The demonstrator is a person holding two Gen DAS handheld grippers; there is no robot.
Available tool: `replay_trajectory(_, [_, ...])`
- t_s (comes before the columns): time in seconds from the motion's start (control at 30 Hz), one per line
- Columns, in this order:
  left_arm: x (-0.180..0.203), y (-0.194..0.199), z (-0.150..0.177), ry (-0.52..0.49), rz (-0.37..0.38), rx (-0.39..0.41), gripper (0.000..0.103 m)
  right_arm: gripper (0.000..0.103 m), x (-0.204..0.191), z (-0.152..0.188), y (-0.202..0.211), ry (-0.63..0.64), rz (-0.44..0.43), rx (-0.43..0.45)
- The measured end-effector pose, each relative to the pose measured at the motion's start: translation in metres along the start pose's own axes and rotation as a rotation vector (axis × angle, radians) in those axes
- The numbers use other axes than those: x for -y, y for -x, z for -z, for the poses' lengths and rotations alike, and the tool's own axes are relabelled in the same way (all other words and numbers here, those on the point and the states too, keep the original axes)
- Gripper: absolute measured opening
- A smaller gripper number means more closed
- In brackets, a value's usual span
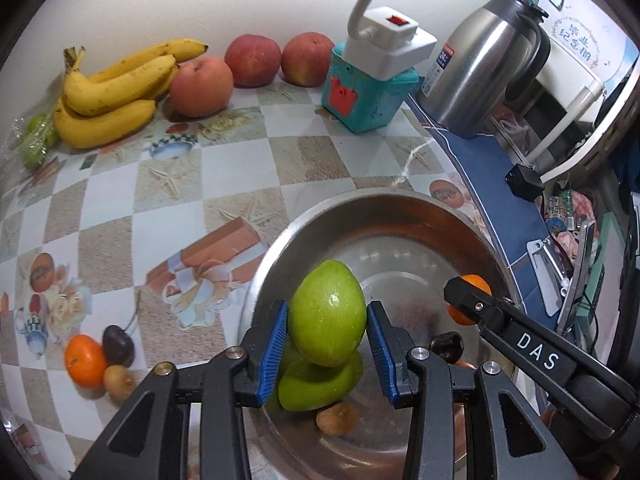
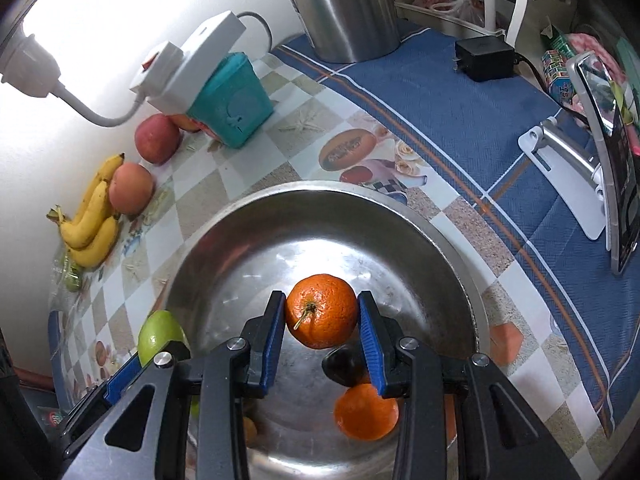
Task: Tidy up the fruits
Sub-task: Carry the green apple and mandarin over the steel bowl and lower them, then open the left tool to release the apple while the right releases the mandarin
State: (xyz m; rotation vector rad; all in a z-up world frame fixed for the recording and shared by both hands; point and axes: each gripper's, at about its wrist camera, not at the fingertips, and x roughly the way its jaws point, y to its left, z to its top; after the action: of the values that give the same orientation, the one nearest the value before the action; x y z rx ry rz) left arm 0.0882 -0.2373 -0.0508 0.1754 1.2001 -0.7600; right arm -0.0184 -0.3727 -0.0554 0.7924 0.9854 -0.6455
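Glossy green mango [image 1: 327,312], pitted orange tangerine [image 2: 321,311]

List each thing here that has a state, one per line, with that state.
left gripper: shut on the green mango, held above the bowl
right gripper: shut on the orange, held above the bowl
steel bowl: upright, already holds some fruit
second green mango: lying in the bowl
bananas: on the table by the wall
power strip: resting on the teal box

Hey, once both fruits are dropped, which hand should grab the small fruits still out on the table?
Probably left. Left gripper, holding the green mango, is nearest the loose orange, dark plum and kiwi; they lie outside the bowl on its side.
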Motion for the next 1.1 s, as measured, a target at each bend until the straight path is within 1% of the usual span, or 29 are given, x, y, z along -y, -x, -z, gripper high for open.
replay_trajectory(0.27, [0.001,-0.007,0.000,-0.008,-0.010,0.006,0.043,0.038,0.000,0.006,-0.013,-0.001,0.015,-0.017])
replay_trajectory(0.53, [0.005,-0.016,0.003,-0.019,-0.022,-0.011,0.043,0.038,0.007,0.007,-0.017,-0.026,0.028,-0.035])
replay_trajectory(0.9, [0.007,-0.008,0.001,-0.025,-0.037,0.008,0.044,0.038,0.008,0.004,-0.016,-0.032,0.041,-0.044])
replay_trajectory(1.0, [0.007,-0.004,-0.001,-0.022,-0.042,0.013,0.044,0.041,0.006,0.002,-0.013,-0.021,0.048,-0.030])
replay_trajectory(1.07, [0.007,-0.002,-0.002,-0.021,-0.043,0.016,0.044,0.049,0.004,0.001,-0.010,-0.010,0.052,-0.023])
replay_trajectory(1.1, [0.007,0.000,-0.002,-0.021,-0.042,0.019,0.044,0.049,0.002,0.001,-0.008,-0.003,0.056,-0.019])
